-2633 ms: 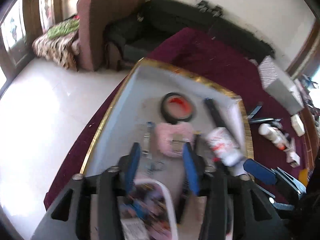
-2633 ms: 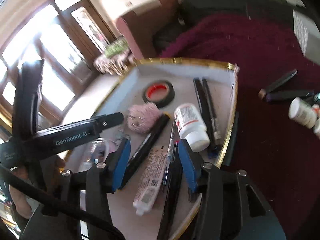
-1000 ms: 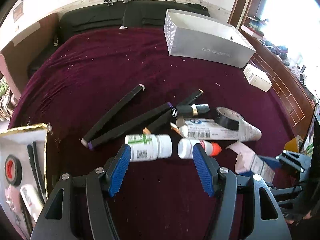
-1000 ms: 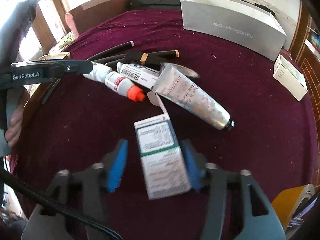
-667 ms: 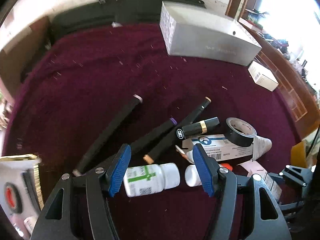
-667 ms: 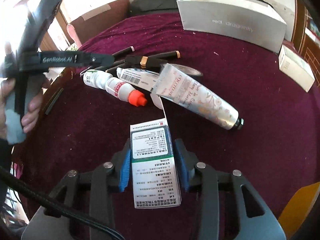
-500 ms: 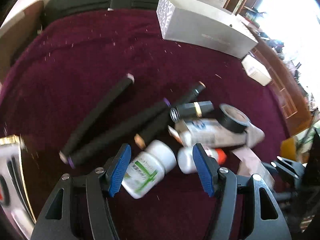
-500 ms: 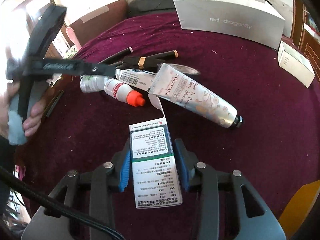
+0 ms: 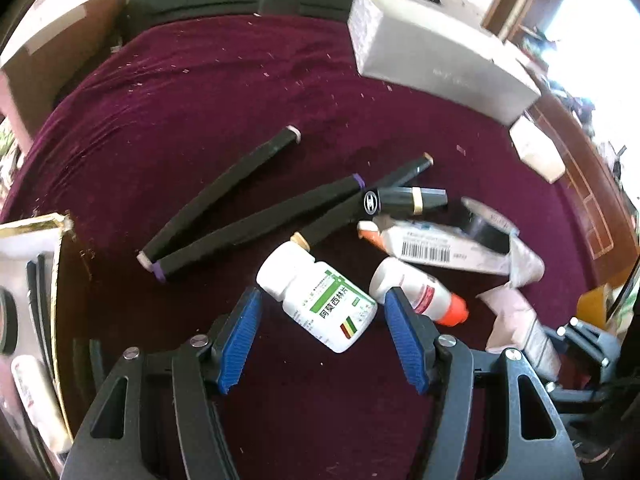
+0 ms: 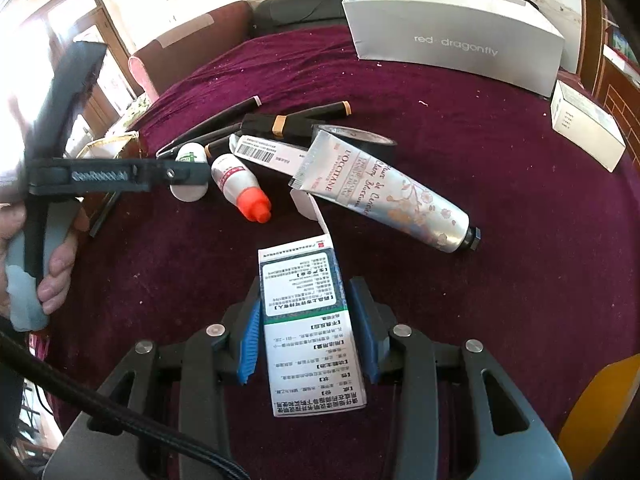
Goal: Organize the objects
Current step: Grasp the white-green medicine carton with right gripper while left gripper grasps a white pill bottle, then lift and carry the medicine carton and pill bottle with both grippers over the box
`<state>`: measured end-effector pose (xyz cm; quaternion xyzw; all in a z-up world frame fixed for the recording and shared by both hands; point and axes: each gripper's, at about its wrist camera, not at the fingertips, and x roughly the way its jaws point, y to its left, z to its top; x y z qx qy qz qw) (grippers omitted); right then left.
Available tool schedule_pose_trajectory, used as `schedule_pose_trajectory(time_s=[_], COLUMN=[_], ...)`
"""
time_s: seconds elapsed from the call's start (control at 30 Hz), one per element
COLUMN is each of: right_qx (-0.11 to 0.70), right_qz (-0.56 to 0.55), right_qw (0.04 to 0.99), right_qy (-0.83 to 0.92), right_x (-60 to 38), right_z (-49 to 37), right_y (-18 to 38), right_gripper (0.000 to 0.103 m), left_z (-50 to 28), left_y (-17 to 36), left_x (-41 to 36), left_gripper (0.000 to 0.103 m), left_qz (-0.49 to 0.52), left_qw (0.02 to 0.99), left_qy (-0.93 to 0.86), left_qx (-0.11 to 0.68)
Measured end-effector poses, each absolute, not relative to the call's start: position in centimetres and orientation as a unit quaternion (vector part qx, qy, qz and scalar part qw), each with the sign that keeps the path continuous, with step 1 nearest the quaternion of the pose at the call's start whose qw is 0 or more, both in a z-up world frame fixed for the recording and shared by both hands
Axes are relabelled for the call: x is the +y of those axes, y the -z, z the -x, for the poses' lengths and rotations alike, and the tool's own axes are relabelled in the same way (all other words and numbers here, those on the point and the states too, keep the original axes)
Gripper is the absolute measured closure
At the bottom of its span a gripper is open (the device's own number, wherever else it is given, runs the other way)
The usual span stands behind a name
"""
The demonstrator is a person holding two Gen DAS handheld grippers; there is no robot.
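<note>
Right wrist view: right gripper (image 10: 306, 328) has its jaws clamped on a white-and-green medicine carton (image 10: 310, 320) w/ printed Chinese text, its top flap open; the jaws were closing on it a moment ago. Beyond it on the maroon tabletop (image 10: 500, 184) lies a silver tube (image 10: 384, 196) reading "L'OCCITANE", "Cherry Blossom", cap end toward the right. Grey box (image 10: 456, 32) at the back reads "red dragonfly". A smaller white carton (image 10: 586, 126) sits at the right edge, print too small to read. A barcoded white tube (image 10: 268, 154) lies partly under the silver tube, next to a small white bottle w/ an orange cap (image 10: 240, 184). Left wrist view: left gripper (image 9: 322, 338) has jaws open, hanging over a white pill bottle (image 9: 318, 306) w/ green Chinese label, not touching it. Black lipstick (image 9: 404, 200) shows a double-C logo on its end. Three black markers (image 9: 248, 224) lie fanned out nearby, and a black tape roll (image 9: 486, 226). At left edge, a gold-rimmed tray (image 9: 56, 280) holds pens & another tape roll; rest unclear.
</note>
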<state>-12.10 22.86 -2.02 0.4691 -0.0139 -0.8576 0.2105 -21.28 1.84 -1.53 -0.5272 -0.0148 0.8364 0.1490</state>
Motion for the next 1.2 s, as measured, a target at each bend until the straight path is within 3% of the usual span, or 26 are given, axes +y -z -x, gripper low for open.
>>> schedule_pose_trajectory(time_s=[0.27, 0.3, 0.33, 0.43, 0.8, 0.9, 1.2], right_qx=[-0.01, -0.01, -0.009, -0.008, -0.001, 0.0, -0.01], right_qz=[-0.469, -0.469, -0.469, -0.469, -0.467, -0.466, -0.473], right_qw=[0.209, 0.209, 0.209, 0.208, 0.203, 0.204, 0.179], right_qy=[0.858, 0.858, 0.858, 0.858, 0.86, 0.861, 0.862], right_x=[22.7, 22.7, 22.7, 22.7, 22.5, 22.5, 22.7], right_z=[12.2, 12.2, 12.2, 12.3, 12.4, 12.3, 10.7], right_y=[2.0, 2.0, 2.0, 2.0, 2.0, 2.0, 1.7], right_gripper=[0.065, 0.065, 0.065, 0.065, 0.064, 0.064, 0.07], left_z=[23.1, 23.0, 22.9, 22.4, 22.9, 21.9, 11.9], left_y=[2.9, 2.9, 2.8, 2.7, 2.7, 2.7, 2.5], left_x=[2.1, 2.2, 2.2, 1.5, 1.9, 2.0, 1.0], left_gripper=[0.048, 0.052, 0.063, 0.072, 0.069, 0.074, 0.074], left_qz=[0.562, 0.561, 0.56, 0.564, 0.551, 0.546, 0.552], left_qw=[0.085, 0.08, 0.071, 0.075, 0.08, 0.072, 0.116], left_qy=[-0.822, -0.824, -0.825, -0.822, -0.831, -0.835, -0.826], left_qx=[-0.036, -0.03, -0.025, -0.032, -0.007, 0.006, 0.007])
